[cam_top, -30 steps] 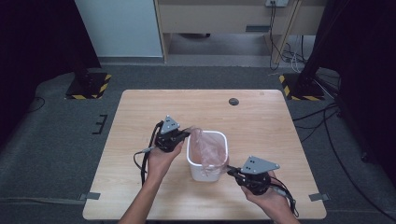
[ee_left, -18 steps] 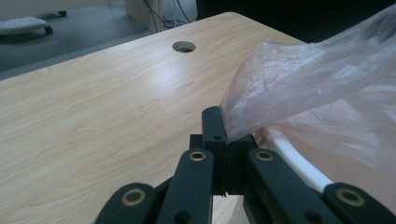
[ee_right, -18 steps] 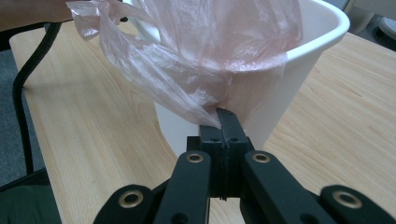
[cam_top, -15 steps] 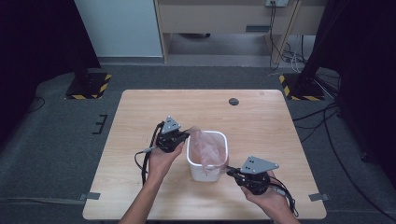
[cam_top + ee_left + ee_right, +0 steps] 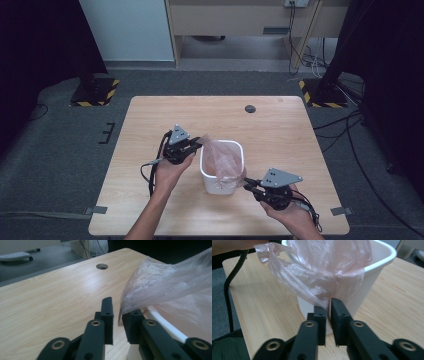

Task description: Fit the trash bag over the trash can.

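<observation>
A white plastic bin (image 5: 216, 183) stands at the middle of the wooden table (image 5: 280, 135), with a thin pink plastic bag (image 5: 223, 159) lining it and spilling over its rim. My left gripper (image 5: 196, 146) sits at the bin's left rim. In the left gripper view its jaws stand a little apart, and the bag's edge (image 5: 160, 282) lies against the tip of one finger (image 5: 132, 323). My right gripper (image 5: 248, 183) is at the bin's front right corner. It is shut on a fold of the bag (image 5: 322, 277), just outside the bin's wall (image 5: 369, 280).
A round cable hole (image 5: 250, 108) sits near the table's far edge. Cables trail from both grippers over the near part of the table. The table's front edge lies close behind both hands.
</observation>
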Demonstrator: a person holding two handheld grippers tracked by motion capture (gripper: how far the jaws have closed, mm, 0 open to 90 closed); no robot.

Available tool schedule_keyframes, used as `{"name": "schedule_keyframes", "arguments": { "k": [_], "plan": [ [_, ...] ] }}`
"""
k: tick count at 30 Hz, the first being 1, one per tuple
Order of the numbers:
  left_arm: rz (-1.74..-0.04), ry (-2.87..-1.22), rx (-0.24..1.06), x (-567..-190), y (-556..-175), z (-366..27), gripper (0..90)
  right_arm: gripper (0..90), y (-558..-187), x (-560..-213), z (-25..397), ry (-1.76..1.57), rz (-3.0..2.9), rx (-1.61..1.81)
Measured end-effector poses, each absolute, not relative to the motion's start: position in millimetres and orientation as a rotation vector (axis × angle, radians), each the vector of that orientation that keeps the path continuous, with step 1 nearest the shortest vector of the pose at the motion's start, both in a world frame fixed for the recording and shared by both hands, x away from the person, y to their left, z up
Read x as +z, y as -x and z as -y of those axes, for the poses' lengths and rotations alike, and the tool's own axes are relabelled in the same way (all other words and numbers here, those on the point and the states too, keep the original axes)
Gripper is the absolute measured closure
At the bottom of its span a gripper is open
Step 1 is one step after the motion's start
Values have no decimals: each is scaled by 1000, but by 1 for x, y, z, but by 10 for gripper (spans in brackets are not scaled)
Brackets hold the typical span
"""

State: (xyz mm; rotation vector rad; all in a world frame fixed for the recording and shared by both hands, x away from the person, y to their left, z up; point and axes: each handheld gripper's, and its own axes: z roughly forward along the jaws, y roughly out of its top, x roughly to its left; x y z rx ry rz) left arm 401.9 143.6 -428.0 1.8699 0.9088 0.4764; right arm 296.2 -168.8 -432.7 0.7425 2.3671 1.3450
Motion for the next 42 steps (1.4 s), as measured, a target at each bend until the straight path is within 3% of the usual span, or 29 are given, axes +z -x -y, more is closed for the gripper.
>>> {"name": "schedule_keyframes", "arguments": {
  "k": [4,9,20,31,42],
  "plan": [
    [-917,-1853,488,-424,-397,-152,659,688,-293,-430,172,-742,-2350,1352],
    [-912,-1861,496,-421,-391,-159,588,551,-291,-425,176,-740,-2343,1351],
    [-921,-1880,494,-424,-387,-163,573,312,-279,-416,181,-672,-2317,1361],
    [-889,-1905,483,-427,-367,-178,565,297,-278,-399,176,-636,-2289,1394],
    [-798,-1901,439,-422,-337,-184,516,334,-305,-375,144,-619,-2262,1455]
  ]
}}
